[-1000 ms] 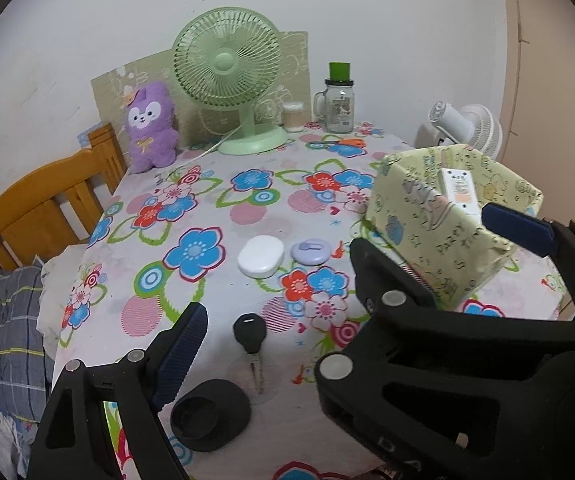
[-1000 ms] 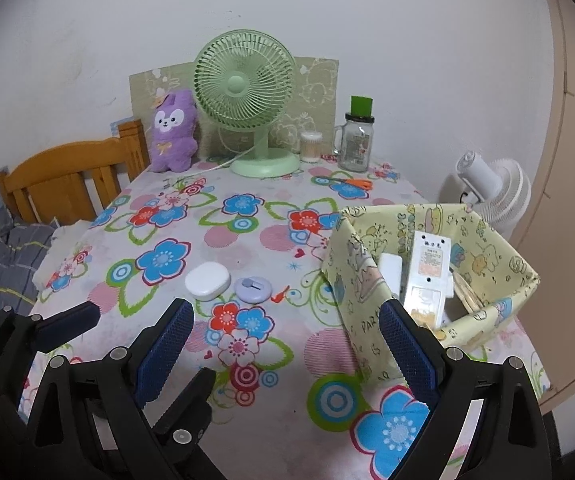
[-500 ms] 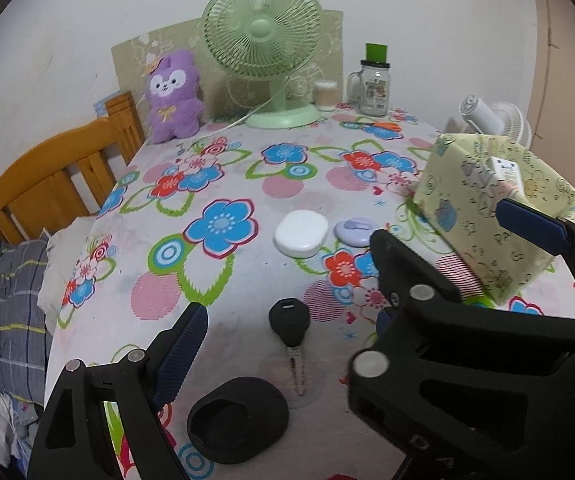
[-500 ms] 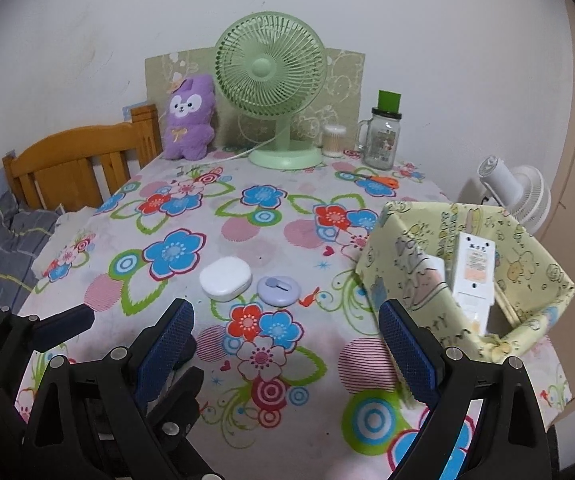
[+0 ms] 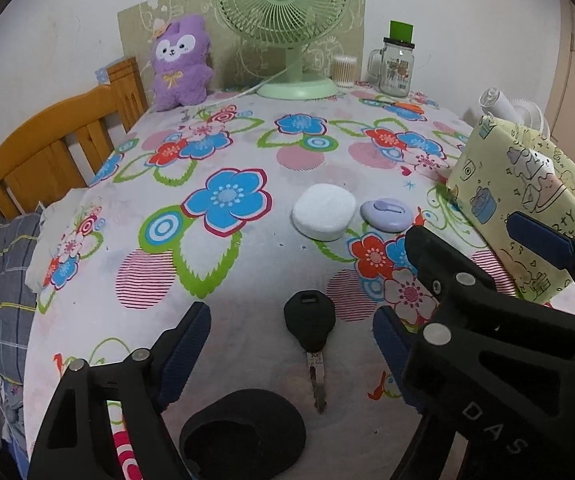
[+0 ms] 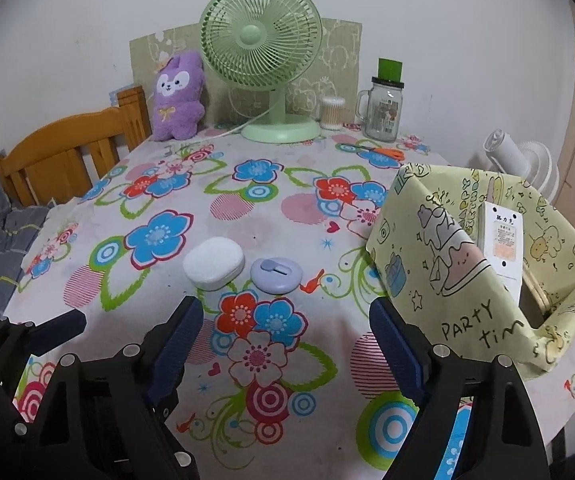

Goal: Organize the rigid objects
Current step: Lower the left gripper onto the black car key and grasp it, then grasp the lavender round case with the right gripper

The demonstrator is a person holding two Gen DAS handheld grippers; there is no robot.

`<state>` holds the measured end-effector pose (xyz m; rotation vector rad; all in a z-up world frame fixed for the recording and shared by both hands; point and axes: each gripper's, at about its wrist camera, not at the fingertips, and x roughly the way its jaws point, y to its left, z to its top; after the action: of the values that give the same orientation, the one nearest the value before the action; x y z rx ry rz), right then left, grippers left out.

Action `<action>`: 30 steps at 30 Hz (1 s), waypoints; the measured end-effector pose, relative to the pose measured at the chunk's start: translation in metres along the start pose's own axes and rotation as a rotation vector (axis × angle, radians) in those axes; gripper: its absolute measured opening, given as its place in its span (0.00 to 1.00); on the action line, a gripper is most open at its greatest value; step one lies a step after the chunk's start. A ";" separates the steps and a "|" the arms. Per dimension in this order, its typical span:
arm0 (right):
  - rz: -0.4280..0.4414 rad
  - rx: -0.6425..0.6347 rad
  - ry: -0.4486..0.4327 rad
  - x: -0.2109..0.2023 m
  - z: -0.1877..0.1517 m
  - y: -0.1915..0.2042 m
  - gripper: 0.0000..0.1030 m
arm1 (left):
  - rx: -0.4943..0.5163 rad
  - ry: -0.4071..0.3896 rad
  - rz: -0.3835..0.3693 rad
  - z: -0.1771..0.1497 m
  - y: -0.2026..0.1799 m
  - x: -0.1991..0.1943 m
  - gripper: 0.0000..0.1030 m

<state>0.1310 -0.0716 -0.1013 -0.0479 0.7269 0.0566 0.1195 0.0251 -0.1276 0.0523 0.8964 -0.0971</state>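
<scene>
Left gripper (image 5: pixel 289 344) and right gripper (image 6: pixel 287 330), both empty, jaws just narrowing, hover low-centre; remote (image 6: pixel 501 240) already in bag (image 6: pixel 467 320) at right, key (image 5: pixel 311 328), disc (image 5: pixel 243 428), case (image 5: pixel 323 216), puck (image 5: pixel 385 216) left on table.

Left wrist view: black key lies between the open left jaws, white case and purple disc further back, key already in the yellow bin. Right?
Not quite. The left wrist view shows the black key on the tablecloth, not in the yellow bin. The rest holds: it lies between the open jaws of the left gripper, with the white case and purple disc further back.
</scene>
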 end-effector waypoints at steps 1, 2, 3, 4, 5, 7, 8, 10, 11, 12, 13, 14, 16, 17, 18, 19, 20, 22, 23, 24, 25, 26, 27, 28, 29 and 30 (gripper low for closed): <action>0.000 0.001 0.003 0.002 0.000 -0.001 0.85 | -0.001 0.005 -0.001 0.000 -0.001 0.002 0.78; 0.001 0.002 0.008 0.004 0.000 -0.001 0.85 | -0.004 0.015 -0.006 0.000 -0.001 0.005 0.74; 0.002 0.002 0.013 0.006 0.000 -0.002 0.85 | -0.008 0.024 -0.011 0.000 -0.001 0.007 0.69; 0.002 0.002 0.016 0.008 -0.001 -0.002 0.85 | -0.011 0.034 -0.016 0.000 -0.002 0.009 0.67; 0.002 0.000 0.018 0.009 -0.001 -0.002 0.85 | -0.011 0.047 -0.020 -0.001 -0.003 0.012 0.63; 0.000 -0.010 0.020 0.012 -0.002 -0.001 0.85 | -0.004 0.062 -0.022 -0.001 -0.005 0.016 0.58; -0.001 -0.014 0.021 0.013 -0.002 -0.001 0.85 | -0.001 0.066 -0.021 -0.001 -0.006 0.017 0.54; 0.001 -0.017 0.029 0.016 -0.003 0.000 0.85 | 0.002 0.072 -0.021 -0.002 -0.007 0.019 0.47; 0.005 -0.018 0.034 0.018 -0.003 0.000 0.85 | 0.003 0.067 -0.027 -0.002 -0.008 0.019 0.42; 0.009 -0.017 0.039 0.019 -0.003 0.000 0.85 | 0.006 0.064 -0.034 -0.002 -0.008 0.019 0.34; 0.010 -0.019 0.041 0.020 -0.003 0.001 0.85 | 0.010 0.064 -0.036 -0.002 -0.009 0.019 0.31; 0.008 -0.022 0.042 0.021 -0.003 0.001 0.85 | 0.014 0.063 -0.039 -0.002 -0.010 0.018 0.30; 0.008 -0.029 0.046 0.023 -0.003 0.002 0.85 | 0.015 0.062 -0.041 -0.002 -0.010 0.019 0.30; 0.010 -0.030 0.048 0.024 -0.003 0.002 0.85 | 0.010 0.062 -0.044 -0.001 -0.009 0.019 0.29; 0.012 -0.027 0.050 0.025 -0.002 0.002 0.85 | 0.007 0.062 -0.045 -0.001 -0.009 0.019 0.29; 0.010 -0.026 0.053 0.026 -0.001 0.002 0.85 | 0.006 0.062 -0.045 0.000 -0.009 0.020 0.29; 0.010 -0.025 0.055 0.028 -0.001 0.002 0.85 | 0.006 0.063 -0.044 0.001 -0.008 0.020 0.29; 0.011 -0.020 0.062 0.031 0.001 0.002 0.85 | 0.004 0.063 -0.043 0.003 -0.008 0.022 0.29; 0.011 -0.019 0.066 0.033 0.002 0.002 0.85 | 0.004 0.063 -0.041 0.005 -0.007 0.023 0.29; 0.011 -0.019 0.068 0.035 0.003 0.003 0.85 | 0.003 0.063 -0.040 0.006 -0.007 0.025 0.29; 0.009 -0.019 0.072 0.037 0.004 0.003 0.85 | 0.003 0.063 -0.039 0.007 -0.007 0.026 0.29; 0.006 -0.019 0.077 0.039 0.005 0.003 0.85 | 0.003 0.064 -0.036 0.009 -0.006 0.027 0.29; -0.002 -0.019 0.086 0.042 0.006 0.004 0.85 | 0.001 0.063 -0.034 0.010 -0.005 0.029 0.29; -0.006 -0.016 0.098 0.045 0.008 0.003 0.84 | -0.003 0.063 -0.033 0.011 -0.004 0.030 0.29; -0.003 -0.008 0.107 0.048 0.009 0.003 0.83 | -0.008 0.063 -0.032 0.013 -0.003 0.031 0.29; 0.000 -0.002 0.112 0.050 0.009 0.002 0.82 | -0.011 0.063 -0.032 0.014 -0.003 0.032 0.29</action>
<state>0.1746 -0.0672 -0.1276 -0.0536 0.8387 0.0546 0.1503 0.0194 -0.1442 0.0310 0.9611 -0.1206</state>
